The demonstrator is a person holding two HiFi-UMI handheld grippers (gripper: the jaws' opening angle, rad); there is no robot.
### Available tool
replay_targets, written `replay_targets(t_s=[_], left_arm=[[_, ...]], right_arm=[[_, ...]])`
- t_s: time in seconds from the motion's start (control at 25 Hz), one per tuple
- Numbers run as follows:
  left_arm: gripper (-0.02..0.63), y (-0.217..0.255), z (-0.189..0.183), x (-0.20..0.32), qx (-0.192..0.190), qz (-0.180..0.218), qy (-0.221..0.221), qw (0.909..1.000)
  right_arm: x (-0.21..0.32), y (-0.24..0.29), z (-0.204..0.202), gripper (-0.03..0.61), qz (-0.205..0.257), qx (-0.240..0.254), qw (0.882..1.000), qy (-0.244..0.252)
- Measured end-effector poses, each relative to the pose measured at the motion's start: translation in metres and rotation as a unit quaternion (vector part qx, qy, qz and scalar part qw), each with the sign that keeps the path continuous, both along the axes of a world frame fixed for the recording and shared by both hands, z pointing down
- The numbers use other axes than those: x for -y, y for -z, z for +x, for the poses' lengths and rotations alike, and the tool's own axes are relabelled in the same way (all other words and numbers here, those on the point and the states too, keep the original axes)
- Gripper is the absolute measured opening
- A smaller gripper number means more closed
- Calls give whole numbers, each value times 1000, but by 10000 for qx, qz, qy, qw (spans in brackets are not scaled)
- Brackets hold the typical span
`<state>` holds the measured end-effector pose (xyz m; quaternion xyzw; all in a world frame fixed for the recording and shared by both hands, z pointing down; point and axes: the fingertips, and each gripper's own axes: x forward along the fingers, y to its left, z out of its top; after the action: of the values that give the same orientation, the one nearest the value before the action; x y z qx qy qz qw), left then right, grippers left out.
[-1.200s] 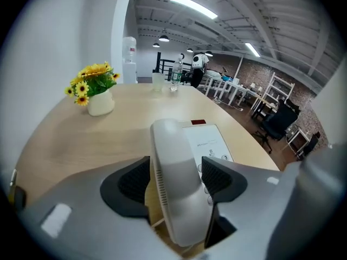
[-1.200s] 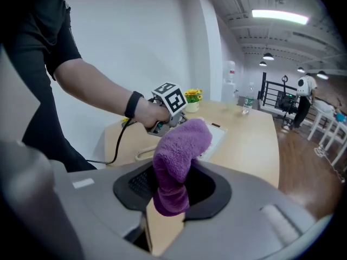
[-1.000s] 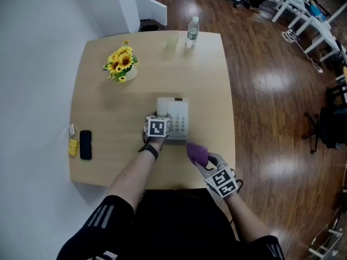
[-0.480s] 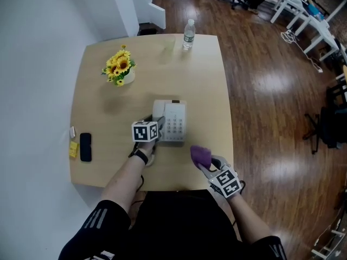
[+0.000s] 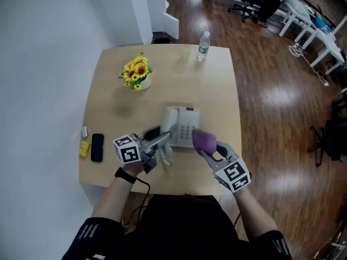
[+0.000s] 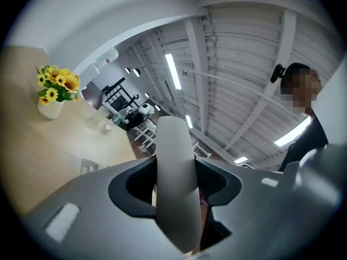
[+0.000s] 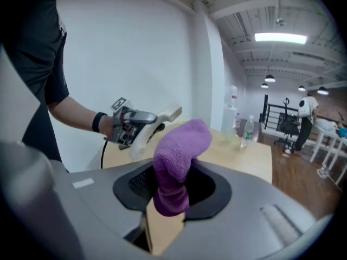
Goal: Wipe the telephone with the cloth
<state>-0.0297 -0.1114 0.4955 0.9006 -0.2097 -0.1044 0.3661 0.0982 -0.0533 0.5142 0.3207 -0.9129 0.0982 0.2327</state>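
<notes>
The white telephone base point(image 5: 182, 124) sits on the table near its front middle. Its handset point(image 5: 166, 151) is off the base, with my left gripper point(image 5: 161, 142) shut on it just left of the base. In the left gripper view the handset point(image 6: 175, 177) fills the space between the jaws, pointing up. My right gripper point(image 5: 209, 148) is shut on a purple cloth point(image 5: 204, 140), which hangs at the base's near right corner. In the right gripper view the cloth point(image 7: 179, 161) bulges out of the jaws, and the left gripper holds the handset point(image 7: 162, 117) beyond it.
A pot of sunflowers point(image 5: 137, 72) stands at the back left of the wooden table point(image 5: 217, 91). A water bottle point(image 5: 204, 44) and a clear cup point(image 5: 186, 53) stand at the far edge. A black mobile phone point(image 5: 97, 147) and a yellow note point(image 5: 84, 148) lie near the left edge.
The left gripper has lifted the handset off the base and drawn it left and toward me. The right gripper has carried the cloth forward to the base's near right corner.
</notes>
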Motion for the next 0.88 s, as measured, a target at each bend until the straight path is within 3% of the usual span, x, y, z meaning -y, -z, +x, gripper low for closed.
replay_targets(t_s=[0.16,0.32,0.48,0.64,0.8,0.88], left_arm=[[210,61,-14,-36,-821,402,-365,9951],[209,101,-30,-60,-1338,714,-559,9869],[209,116,-41,-72,-1324,902,-648,9850],[209,123,-56,-76,-1261,937,-536,9861],[209,121,-69,-80,-1313,934,-455,9859],[209,121,-74,-78,-1367,933,-379,9855]], right_arm=[[29,72,-40,130,829,126,9958,363],[37,126,-95,130,1678,-136,9806,1003],[29,147,-145,130,2398,-837,9544,1568],[10,153,-171,129,2883,-1349,9269,1987],[-10,139,-180,129,2962,-1733,9050,2513],[-15,133,-181,127,2917,-1787,8999,2705]])
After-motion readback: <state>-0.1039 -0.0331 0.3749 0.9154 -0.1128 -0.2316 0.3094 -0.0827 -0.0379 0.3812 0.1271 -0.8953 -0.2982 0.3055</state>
